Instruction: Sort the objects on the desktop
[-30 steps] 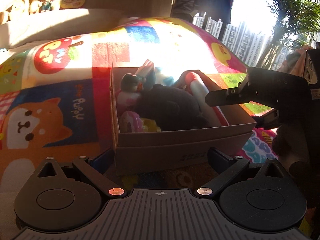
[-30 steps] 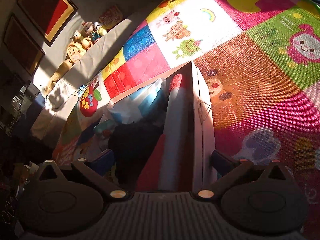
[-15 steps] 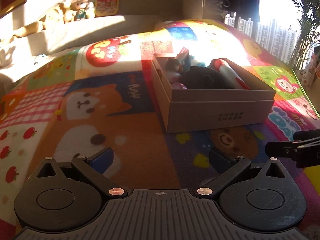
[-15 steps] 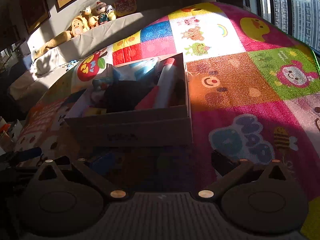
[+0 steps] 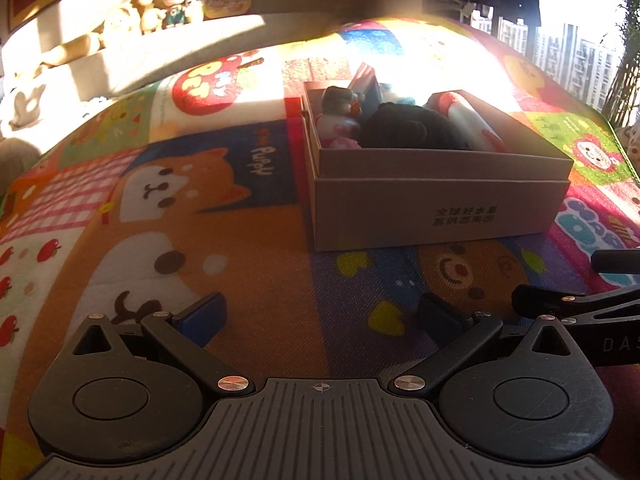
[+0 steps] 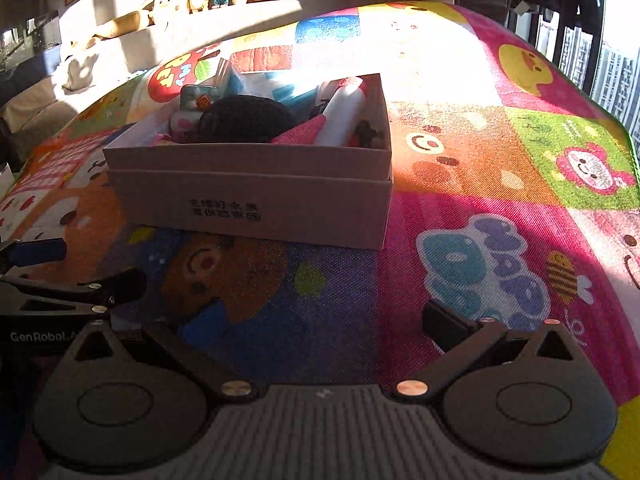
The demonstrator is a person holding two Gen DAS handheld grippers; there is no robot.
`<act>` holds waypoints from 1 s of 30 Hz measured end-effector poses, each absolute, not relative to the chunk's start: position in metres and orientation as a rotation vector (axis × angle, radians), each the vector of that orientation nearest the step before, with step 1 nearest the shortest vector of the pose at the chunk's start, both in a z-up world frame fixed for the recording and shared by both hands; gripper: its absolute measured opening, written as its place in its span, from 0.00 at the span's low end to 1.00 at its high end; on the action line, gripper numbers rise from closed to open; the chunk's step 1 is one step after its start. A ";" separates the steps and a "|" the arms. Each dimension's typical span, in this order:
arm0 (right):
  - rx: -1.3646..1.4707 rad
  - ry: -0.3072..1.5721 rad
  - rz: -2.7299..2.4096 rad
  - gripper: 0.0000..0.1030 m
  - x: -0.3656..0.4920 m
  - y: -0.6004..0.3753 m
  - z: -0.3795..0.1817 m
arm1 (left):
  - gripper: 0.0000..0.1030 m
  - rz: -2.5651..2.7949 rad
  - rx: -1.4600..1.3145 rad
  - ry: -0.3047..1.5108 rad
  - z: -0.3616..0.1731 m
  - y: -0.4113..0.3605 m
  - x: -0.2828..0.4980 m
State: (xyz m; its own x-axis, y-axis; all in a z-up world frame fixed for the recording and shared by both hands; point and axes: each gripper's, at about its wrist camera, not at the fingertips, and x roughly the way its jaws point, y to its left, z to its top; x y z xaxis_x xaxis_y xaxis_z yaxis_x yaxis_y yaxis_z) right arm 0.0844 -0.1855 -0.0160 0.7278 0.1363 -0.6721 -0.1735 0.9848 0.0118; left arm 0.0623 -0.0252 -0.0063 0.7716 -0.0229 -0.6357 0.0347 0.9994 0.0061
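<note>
Hovering low over the play mat (image 5: 168,216), the left gripper (image 5: 322,320) has its fingers spread wide and holds nothing; its blue-padded fingertips (image 5: 202,314) frame a patch of mat printed with a bear face. The right gripper (image 6: 332,328) sits just beside it, also spread apart and empty, above the purple and pink squares of the same mat. Each gripper shows at the edge of the other's view: the right one pokes in from the right side of the left wrist view, the left one from the left side of the right wrist view.

Beyond both grippers, a little way off and untouched, stands the cardboard box (image 5: 432,208) on the mat, with dark printed characters on its near wall. It is full: a dark rounded plush item (image 5: 408,130) lies in the middle, a small figurine with a grey top (image 6: 194,110) stands at its left end, and a white roll with red ends (image 6: 344,114) leans along the right side. Blue and white packets (image 6: 280,88) fill the far end, washed out by sunlight.

Farther back, a pale sofa (image 6: 120,46) carries a row of stuffed toys (image 5: 160,14) on its top. Windows (image 6: 600,52) with tower blocks outside lie to the right.
</note>
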 end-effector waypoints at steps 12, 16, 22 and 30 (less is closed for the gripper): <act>-0.028 0.696 0.094 1.00 0.085 -0.186 -0.020 | 1.00 -0.031 0.022 0.689 -0.007 -0.027 0.063; -0.028 0.695 0.094 1.00 0.085 -0.186 -0.020 | 1.00 -0.032 0.021 0.689 -0.007 -0.026 0.064; -0.027 0.695 0.094 1.00 0.085 -0.187 -0.020 | 1.00 -0.032 0.022 0.688 -0.007 -0.026 0.063; -0.027 0.695 0.094 1.00 0.085 -0.187 -0.020 | 1.00 -0.031 0.023 0.688 -0.007 -0.027 0.063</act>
State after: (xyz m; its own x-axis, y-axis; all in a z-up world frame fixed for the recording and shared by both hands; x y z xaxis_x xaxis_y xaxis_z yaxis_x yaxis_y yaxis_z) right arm 0.0852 -0.1871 -0.0197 0.7642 0.0775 -0.6404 -0.0955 0.9954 0.0065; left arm 0.0631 -0.0271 -0.0068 0.7723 -0.0214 -0.6349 0.0366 0.9993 0.0108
